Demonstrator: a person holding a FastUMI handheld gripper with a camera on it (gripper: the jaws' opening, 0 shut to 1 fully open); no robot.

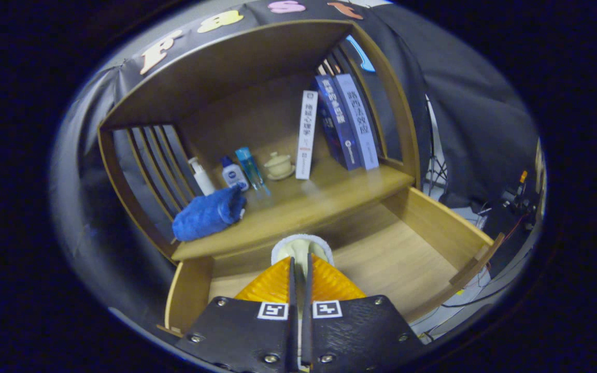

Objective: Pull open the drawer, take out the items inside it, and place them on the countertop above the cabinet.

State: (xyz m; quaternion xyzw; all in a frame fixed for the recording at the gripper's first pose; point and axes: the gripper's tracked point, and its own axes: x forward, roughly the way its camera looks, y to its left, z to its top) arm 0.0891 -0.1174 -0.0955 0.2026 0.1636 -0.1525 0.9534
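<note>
Drawer (397, 248) serves as the landmark: it stands pulled well out from the wooden cabinet, its pale board floor bare apart from what the gripper (301, 259) carries above it. The jaws are drawn nearly together, pinching a small cream-coloured item (301, 247) at their tips; it looks rounded, with a paler ring around a domed middle, though too much is hidden to name it. Judging from the pose, the item is raised over the drawer's rear half so it can clear the front edge of the counter (298, 207), which sits just above and behind the drawer. On that counter, toward the drawer's left end, lies a rolled blue towel (208, 213), likely parked near the edge to leave the middle free. Behind the towel stand a white pump bottle (201, 176), a small white bottle with a blue cap (234, 174) and a slim blue bottle (250, 165), then a lidded cream cup on a saucer (279, 166). Three books (340, 124) lean together above the drawer's right half. The open stretch of counter directly beyond the jaws seems the natural landing spot.
</note>
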